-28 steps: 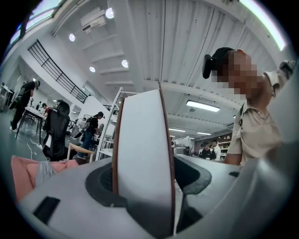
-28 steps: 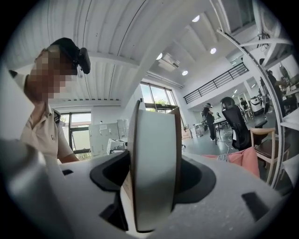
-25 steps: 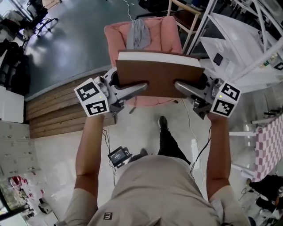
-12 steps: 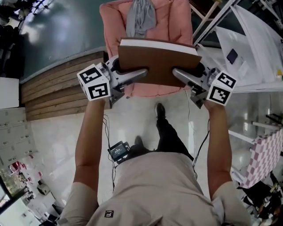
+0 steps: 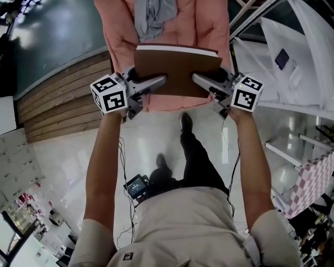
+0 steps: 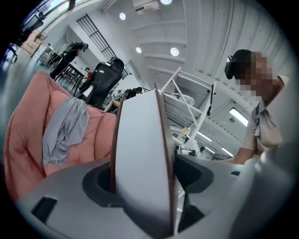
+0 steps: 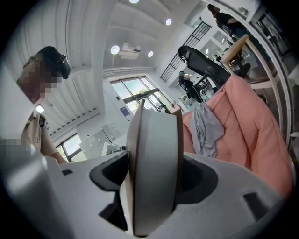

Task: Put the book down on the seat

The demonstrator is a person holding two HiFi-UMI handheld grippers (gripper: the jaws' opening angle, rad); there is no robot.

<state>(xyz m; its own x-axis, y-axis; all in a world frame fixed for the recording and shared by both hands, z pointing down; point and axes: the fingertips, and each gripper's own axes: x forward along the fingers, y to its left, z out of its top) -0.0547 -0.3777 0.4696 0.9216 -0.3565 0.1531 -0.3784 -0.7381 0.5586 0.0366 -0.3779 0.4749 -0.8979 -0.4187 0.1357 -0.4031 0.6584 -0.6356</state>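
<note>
Brown book (image 5: 175, 70): hardback, lying flat with its cover up and the white page edge on its 12 o'clock side. It hangs between both claws over the front part of the seat. No view shows whether its underside touches the cushion.
seat (image 5: 211, 28): pink padded chair at 12 o'clock from the person. The book covers the middle of its front edge.
left gripper (image 5: 156, 82): on the book's 9 o'clock edge, one jaw over the cover and one under. The left gripper view shows the book edge-on, filling the gap, with a pad against each cover. The jaws are opening with the book between them.
right gripper (image 5: 203, 81): on the book's 3 o'clock edge, clamped on it. The right gripper view shows both pads pressed to the covers with the page block between them.
marker cubes: left cube (image 5: 109, 94) at 8 o'clock of the book, right cube (image 5: 246, 94) at 4 o'clock. Both sit outboard of the book, at the person's hands.
grey cloth (image 5: 151, 15): draped down the seat back at 12 o'clock from the book, just past its far edge.
wood planks (image 5: 57, 99): strip of flooring at 9 o'clock from the seat.
white rack (image 5: 292, 57): metal frame with sheets on it, at 3 o'clock from the seat.
shoe (image 5: 186, 122): the person's foot on the pale floor, at 6 o'clock of the book. Both arms are stretched toward 12 o'clock.
</note>
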